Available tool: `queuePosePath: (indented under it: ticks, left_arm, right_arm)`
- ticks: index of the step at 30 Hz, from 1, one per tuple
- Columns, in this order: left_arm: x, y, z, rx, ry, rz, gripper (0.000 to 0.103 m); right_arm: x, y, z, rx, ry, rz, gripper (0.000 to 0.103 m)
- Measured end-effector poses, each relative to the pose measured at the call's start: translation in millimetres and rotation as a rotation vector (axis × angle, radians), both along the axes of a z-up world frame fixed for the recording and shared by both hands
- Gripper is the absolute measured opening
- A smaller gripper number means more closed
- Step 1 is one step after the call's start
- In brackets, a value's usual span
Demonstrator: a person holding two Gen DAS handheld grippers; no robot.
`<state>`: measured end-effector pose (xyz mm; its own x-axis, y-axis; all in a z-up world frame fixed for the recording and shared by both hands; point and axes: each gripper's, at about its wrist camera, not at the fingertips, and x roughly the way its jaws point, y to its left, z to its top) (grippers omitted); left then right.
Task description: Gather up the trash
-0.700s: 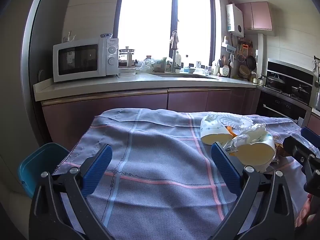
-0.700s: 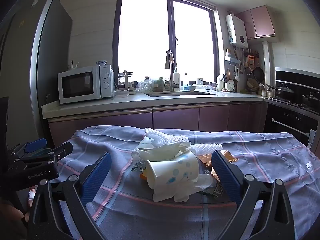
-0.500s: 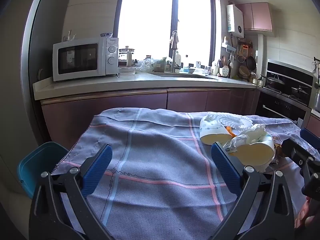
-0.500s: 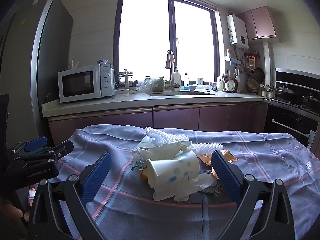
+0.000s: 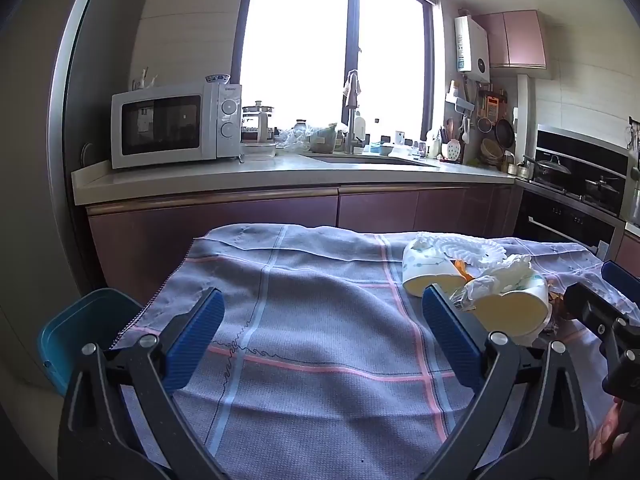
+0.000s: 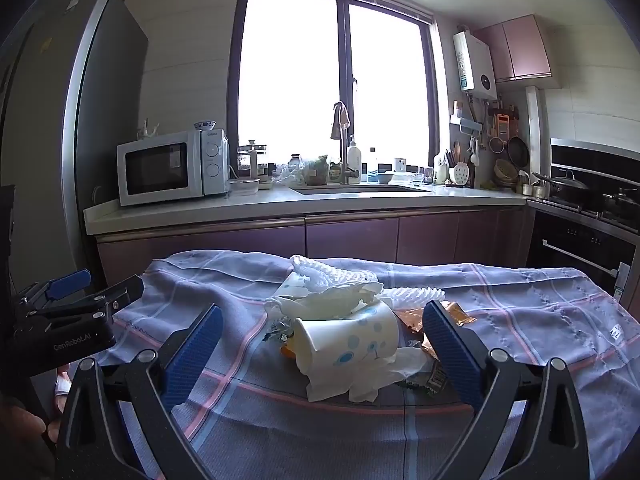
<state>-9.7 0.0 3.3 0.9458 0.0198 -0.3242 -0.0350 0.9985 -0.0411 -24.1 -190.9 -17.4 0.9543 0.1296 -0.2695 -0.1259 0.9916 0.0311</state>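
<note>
- Setting: home kitchen.
- White microwave [image 6: 172, 168] on a pale countertop [image 6: 280, 204].
- Sink with tall faucet [image 6: 343, 148] under a large window [image 6: 336, 80].
- Mauve base cabinets [image 6: 352, 236]; matching wall cabinet [image 6: 520, 48].
- Wall-hung utensils and pans [image 6: 508, 140].
- Stove with pots [image 6: 572, 188]; built-in oven [image 6: 580, 248].
- Wall-mounted water heater [image 6: 474, 62].

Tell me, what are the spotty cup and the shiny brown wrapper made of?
The spotty cup looks like thin matte paper: its rim is bent out of round. The shiny brown wrapper seems to be plastic film or foil, since it glints and crinkles.
</note>
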Motion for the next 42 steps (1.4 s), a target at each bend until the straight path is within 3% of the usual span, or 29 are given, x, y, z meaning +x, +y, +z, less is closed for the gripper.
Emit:
queuePosePath:
  ticks: [42]
  left_arm:
    - [-12.1,-0.4,8.4,0.018,-0.032,0.007,0.097]
  right_arm:
    - [0.9,-7.4,1.0,0.026,0.001,-0.006,0.096]
